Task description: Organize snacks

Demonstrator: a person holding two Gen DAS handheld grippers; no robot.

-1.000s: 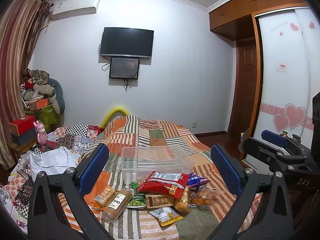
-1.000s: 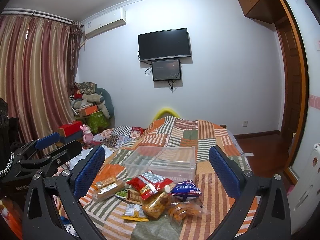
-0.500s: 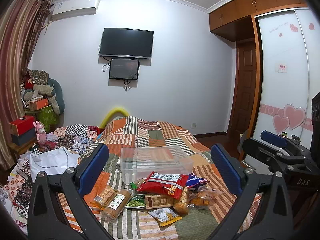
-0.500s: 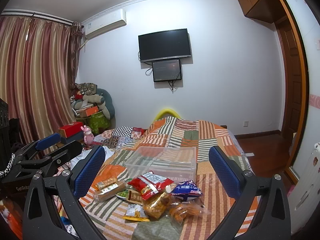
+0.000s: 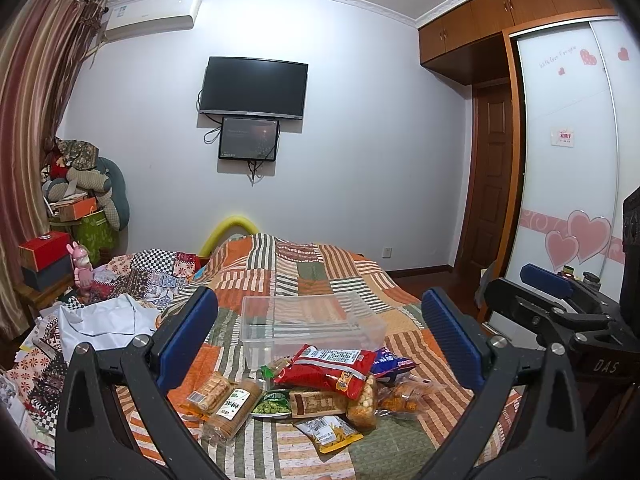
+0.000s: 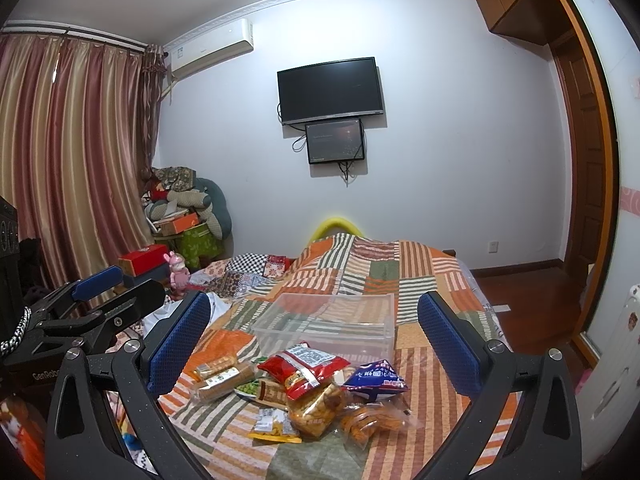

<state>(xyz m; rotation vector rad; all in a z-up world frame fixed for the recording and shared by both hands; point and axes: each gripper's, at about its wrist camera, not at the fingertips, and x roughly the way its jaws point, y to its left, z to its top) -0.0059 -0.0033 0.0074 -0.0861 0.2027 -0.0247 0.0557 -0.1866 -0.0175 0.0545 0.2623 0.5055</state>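
From the left wrist view, the left gripper [image 5: 320,332] hangs above the foot of the bed with its 2 blue-padded fingers spread wide and nothing between them. The spread frames the whole job: a clear plastic bin [image 5: 310,326] sits open-topped on the patchwork quilt [image 5: 308,272], and the heap of snacks [image 5: 316,388] lies just in front of it, on the near side. The bin looks empty, though its clear walls make that hard to swear to. A red bag [image 5: 330,364] tops the heap, leaning close against the bin's near wall; 2 sleeves of biscuits [image 5: 220,396] lie to the left, a small green pack [image 5: 274,398] between them and a brown packet, and a yellow sachet [image 5: 330,434] nearest the camera. At the right edge the right gripper [image 5: 548,280] shows level with this one, side by side.

From the right wrist view, the right gripper [image 6: 314,334] is likewise opened wide and empty, held back from the heap. From here a blue bag [image 6: 376,378] sits on the right of the pile, nearest this tool, with clear bags of orange crisps [image 6: 372,422] in front of it. The left gripper [image 6: 100,280] pokes in at the left edge.

I'd say nothing has gone into the bin yet. Both tools seem held high and back so the person can pick a first packet; the loose top bags look the easiest to pinch by an edge, and they will sag and crinkle when lifted
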